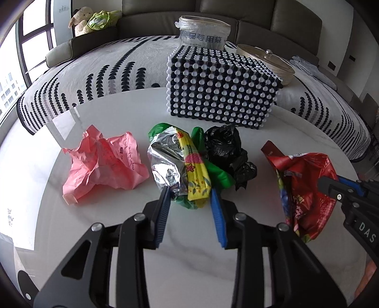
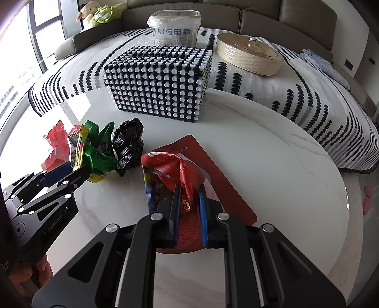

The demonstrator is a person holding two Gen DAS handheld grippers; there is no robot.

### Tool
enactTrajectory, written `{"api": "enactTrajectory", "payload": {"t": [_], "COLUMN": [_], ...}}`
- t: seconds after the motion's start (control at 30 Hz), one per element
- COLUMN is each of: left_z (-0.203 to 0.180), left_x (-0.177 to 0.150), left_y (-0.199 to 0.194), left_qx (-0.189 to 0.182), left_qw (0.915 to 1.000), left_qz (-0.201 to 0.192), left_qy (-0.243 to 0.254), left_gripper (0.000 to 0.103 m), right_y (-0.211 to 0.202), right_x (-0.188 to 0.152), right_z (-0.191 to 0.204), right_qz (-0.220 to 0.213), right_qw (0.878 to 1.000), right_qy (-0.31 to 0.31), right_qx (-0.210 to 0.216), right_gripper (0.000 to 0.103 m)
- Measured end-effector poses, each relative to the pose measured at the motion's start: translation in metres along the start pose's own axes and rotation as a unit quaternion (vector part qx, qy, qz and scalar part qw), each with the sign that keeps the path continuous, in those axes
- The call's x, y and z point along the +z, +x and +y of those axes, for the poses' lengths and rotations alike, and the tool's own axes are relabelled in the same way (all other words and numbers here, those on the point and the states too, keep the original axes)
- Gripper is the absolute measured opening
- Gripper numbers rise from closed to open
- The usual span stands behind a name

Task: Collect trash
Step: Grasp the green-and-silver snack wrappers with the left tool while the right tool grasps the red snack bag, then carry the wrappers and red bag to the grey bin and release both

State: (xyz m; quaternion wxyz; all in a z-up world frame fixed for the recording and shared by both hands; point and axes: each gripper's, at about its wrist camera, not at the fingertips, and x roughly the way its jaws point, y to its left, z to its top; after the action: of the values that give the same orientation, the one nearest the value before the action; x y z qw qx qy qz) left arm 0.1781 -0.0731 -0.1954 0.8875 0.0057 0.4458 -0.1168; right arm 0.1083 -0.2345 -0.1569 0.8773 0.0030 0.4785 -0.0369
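Trash lies on the white round table (image 1: 189, 260): crumpled pink paper (image 1: 104, 163), a green, yellow and silver snack wrapper (image 1: 187, 165), a crumpled black plastic bag (image 1: 227, 154) and a red snack bag (image 1: 305, 184). My left gripper (image 1: 190, 194) is open, its jaws on either side of the near end of the snack wrapper. My right gripper (image 2: 189, 192) has its jaws closed in on the red snack bag (image 2: 180, 170). The snack wrapper (image 2: 92, 151) and black bag (image 2: 129, 147) also show in the right wrist view.
A black-and-white beaded box (image 1: 220, 87) stands at the table's far side. Behind it are a bin lined with a clear plastic bag (image 1: 203, 33) and a lidded beige dish (image 2: 248, 54) on a patterned cloth. A sofa with plush toys (image 1: 94, 20) lies beyond.
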Motion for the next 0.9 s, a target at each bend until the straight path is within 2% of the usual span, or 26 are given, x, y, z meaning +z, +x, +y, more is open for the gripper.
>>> {"api": "enactTrajectory", "payload": {"t": [0.3,0.57,0.7,0.9], "left_z": [0.006,0.027,0.041,0.075], "left_x": [-0.006,-0.010,-0.016,-0.031], "left_y": [-0.029,-0.063,-0.086,-0.117], "left_qx": [-0.002,0.003,0.008,0.032], "left_qw": [0.9997,0.9990,0.9981,0.9952], "left_qz": [-0.022,-0.040,-0.051,-0.063], "left_qy": [-0.005,-0.021,-0.033,-0.067], "left_gripper": [0.034,0.034,0.034,0.034], "right_y": [-0.014,-0.041,-0.062,-0.085], "right_x": [0.002,0.002,0.003,0.004], "right_z": [0.000,0.004,0.015,0.051], "right_qz": [-0.016,-0.036,-0.056,-0.075], "right_qw": [1.000,0.999,0.998,0.994], "right_qy": [-0.001,-0.014,-0.032,-0.066], "right_qx": [-0.003,-0.005,0.002,0.034], "right_gripper": [0.011,0.011,0.011,0.011]}}
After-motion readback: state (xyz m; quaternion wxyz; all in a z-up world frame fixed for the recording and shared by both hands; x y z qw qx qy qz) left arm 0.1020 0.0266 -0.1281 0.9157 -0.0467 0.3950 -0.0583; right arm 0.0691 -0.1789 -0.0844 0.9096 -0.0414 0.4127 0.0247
